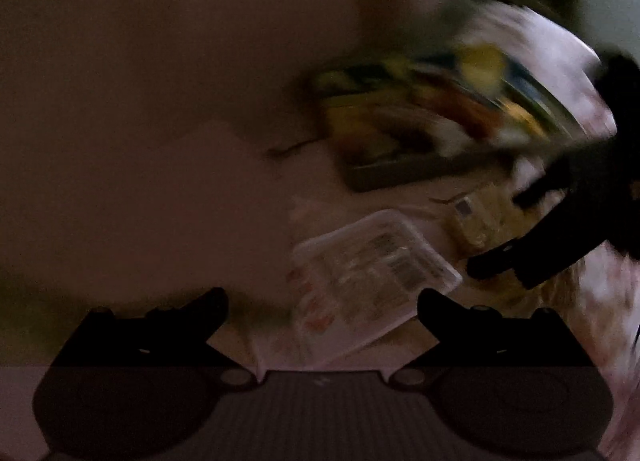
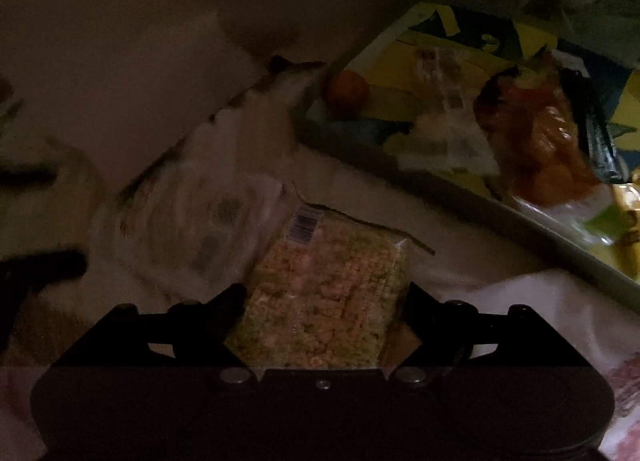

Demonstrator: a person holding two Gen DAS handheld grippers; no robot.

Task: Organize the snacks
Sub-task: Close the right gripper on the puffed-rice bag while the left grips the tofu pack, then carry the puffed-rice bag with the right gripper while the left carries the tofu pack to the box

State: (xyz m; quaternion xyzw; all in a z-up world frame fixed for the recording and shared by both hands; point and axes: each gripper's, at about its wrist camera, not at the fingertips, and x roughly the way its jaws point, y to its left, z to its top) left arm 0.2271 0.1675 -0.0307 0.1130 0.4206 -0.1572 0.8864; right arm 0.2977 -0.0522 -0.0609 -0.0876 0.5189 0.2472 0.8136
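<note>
1. Right wrist view: the right hand-held gripper [image 2: 322, 309] points steeply down, its two black fingers [image 2: 228, 307] set either side of a clear plastic packet of puffed, yellow-green and orange snack pieces [image 2: 324, 301]. The packet fills the gap from side to side; whether the pads actually press on it cannot be told in this dim light. No earlier view is at hand, so only the wide stance of the jaws is entered.
2. Packet, position: lying on a pale cloth-covered surface [image 2: 520, 301], barcode label [image 2: 303, 226] at its far end, near end between the fingers.
3. Just left of the packet: a crumpled white plastic wrapper with faint print [image 2: 192, 229], blurred.
4. Upper right: a shallow rectangular tray with a yellow-and-blue patterned floor [image 2: 436, 189]. It holds a small round orange fruit [image 2: 347, 90], a clear wrapped item with a label [image 2: 444, 81] and an orange-red bag of snacks [image 2: 540, 141].
5. Left wrist view: heavily smeared. The left hand-held gripper [image 1: 322, 311] stands wide apart with nothing between its fingers; below and ahead lies a clear plastic lidded container with printed labels [image 1: 376, 273].
6. Same view, right side: the right hand-held gripper appears as a dark shape beside a yellowish packet. The patterned tray [image 1: 400, 177] lies beyond, well apart from the container.
</note>
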